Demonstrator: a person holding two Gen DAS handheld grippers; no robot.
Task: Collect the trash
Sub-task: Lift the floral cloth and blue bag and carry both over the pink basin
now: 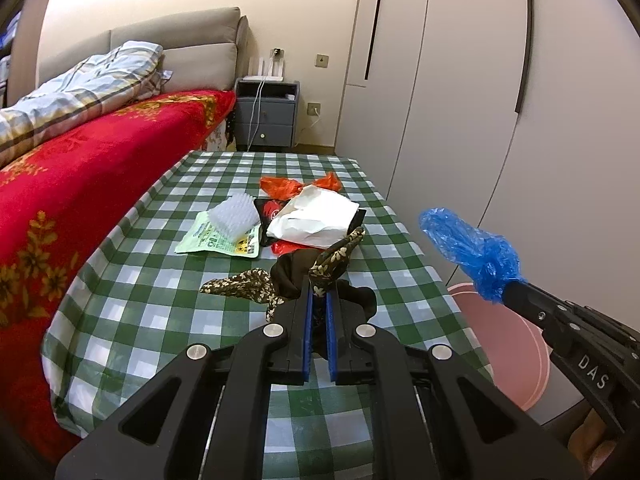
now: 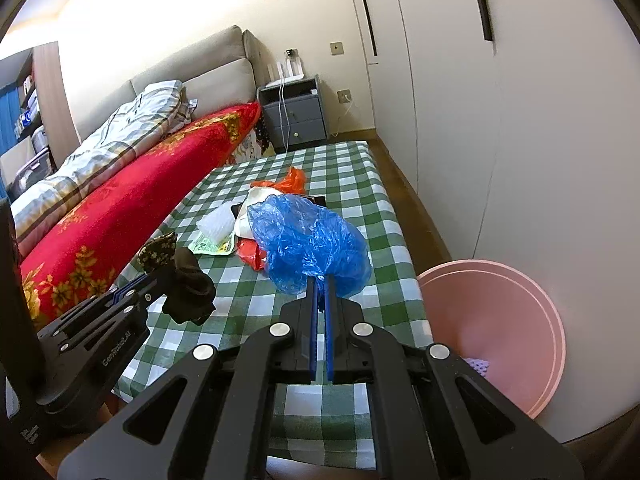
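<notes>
Blue crinkled plastic, a thin blue bag [image 2: 310, 240], is pinched at its gathered end between the nearly closed jaws of the right claw [image 2: 322, 280], and the bulk of it billows out ahead of the fingertips, above the green-and-white checked surface [image 2: 360, 208]. In the left wrist view the same bag [image 1: 470, 250] shows at 3 o'clock, sticking up from the right claw [image 1: 508, 294] out past the surface's right edge, above the pink basin [image 1: 516, 356] that stands on the floor there.

The left claw [image 1: 319, 294] is clamped narrow on a dark brown cloth with a small floral print [image 1: 304, 272]; the cloth's strips fan out to 10 and 1 o'clock from the fingertips. From the right wrist view this claw [image 2: 138, 278] sits at 9 o'clock, with the cloth [image 2: 188, 284] hanging in a dark clump below it.

Further along the surface, at 12 o'clock from the left claw, lies the rest of the trash in a loose heap: a white paper bag [image 1: 314, 218] on top of a black packet [image 1: 270, 210], an orange plastic bag [image 1: 296, 184] behind them, a pale green printed pouch [image 1: 212, 238], and a white bristly pad [image 1: 236, 216] resting on that pouch. A bed with a red floral blanket [image 1: 80, 172] runs along the surface's left side, touching it. A grey nightstand [image 1: 266, 114] stands at the far wall.
</notes>
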